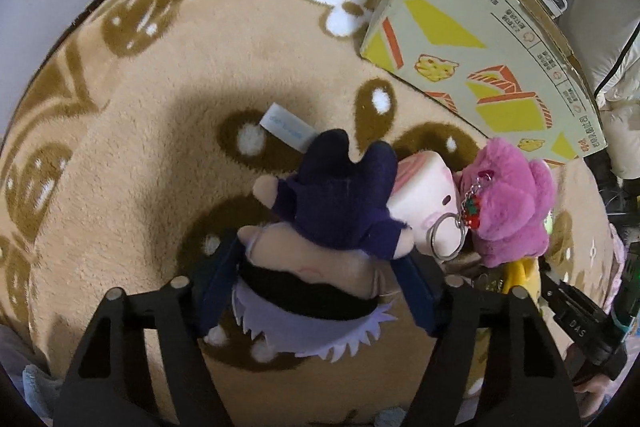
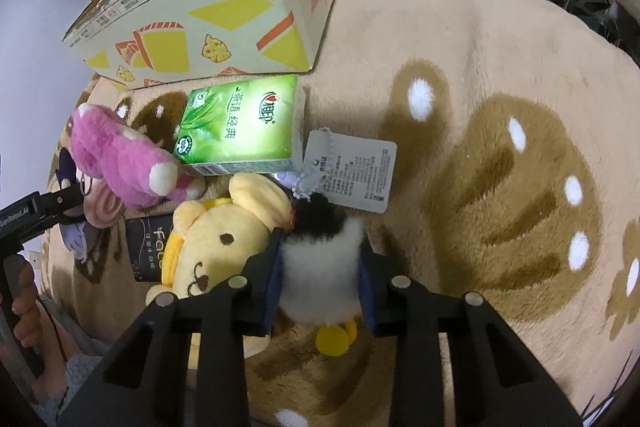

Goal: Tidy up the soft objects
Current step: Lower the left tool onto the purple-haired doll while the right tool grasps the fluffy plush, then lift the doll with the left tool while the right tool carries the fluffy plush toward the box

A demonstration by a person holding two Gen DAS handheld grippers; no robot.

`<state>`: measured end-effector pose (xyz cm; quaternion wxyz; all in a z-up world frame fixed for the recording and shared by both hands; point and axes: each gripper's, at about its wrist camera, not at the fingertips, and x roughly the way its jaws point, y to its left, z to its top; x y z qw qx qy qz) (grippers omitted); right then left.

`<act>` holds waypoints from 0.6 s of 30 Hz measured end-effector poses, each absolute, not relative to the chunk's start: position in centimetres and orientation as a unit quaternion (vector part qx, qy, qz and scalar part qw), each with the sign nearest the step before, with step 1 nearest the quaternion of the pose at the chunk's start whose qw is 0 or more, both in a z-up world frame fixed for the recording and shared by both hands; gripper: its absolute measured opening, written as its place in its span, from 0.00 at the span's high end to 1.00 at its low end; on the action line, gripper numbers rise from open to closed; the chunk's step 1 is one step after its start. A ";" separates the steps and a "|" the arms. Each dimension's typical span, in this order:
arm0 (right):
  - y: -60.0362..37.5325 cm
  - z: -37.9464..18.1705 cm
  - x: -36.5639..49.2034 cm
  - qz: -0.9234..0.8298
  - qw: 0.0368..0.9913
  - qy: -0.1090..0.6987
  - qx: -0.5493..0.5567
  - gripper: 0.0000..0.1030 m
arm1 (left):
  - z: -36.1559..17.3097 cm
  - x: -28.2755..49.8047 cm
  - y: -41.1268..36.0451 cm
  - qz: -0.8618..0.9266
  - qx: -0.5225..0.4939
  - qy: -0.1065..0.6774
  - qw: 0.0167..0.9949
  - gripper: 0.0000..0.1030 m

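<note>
My left gripper (image 1: 316, 267) is shut on a doll in dark purple clothes with pale lilac hair (image 1: 336, 203), held over the beige rug. A cream pig plush with a key ring (image 1: 424, 199) and a pink plush bear (image 1: 508, 203) lie just right of it. My right gripper (image 2: 320, 267) is shut on a small black-and-white penguin plush (image 2: 320, 251) with yellow feet and a paper tag (image 2: 352, 171). A yellow bear plush (image 2: 216, 239) lies to its left, and the pink plush bear (image 2: 120, 163) further left.
A printed cardboard box stands on the rug (image 1: 488, 47), also in the right wrist view (image 2: 208, 7). A green tissue pack (image 2: 240, 127) lies in front of it, a dark packet (image 2: 148, 247) beside the yellow bear. Shelves and clutter surround the brown-patterned rug (image 2: 500, 167).
</note>
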<state>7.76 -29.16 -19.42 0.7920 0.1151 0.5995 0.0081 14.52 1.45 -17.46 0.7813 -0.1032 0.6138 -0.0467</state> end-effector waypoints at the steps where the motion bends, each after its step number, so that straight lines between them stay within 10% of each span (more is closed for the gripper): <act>1: -29.0 -19.4 7.8 0.008 0.793 0.598 0.112 0.68 | -17.3 14.4 1.3 -0.045 -0.101 0.612 0.783 0.34; 18: -28.3 -13.7 6.7 0.011 0.862 0.499 0.088 0.68 | -11.2 10.2 1.7 -0.034 -0.085 0.518 0.851 0.40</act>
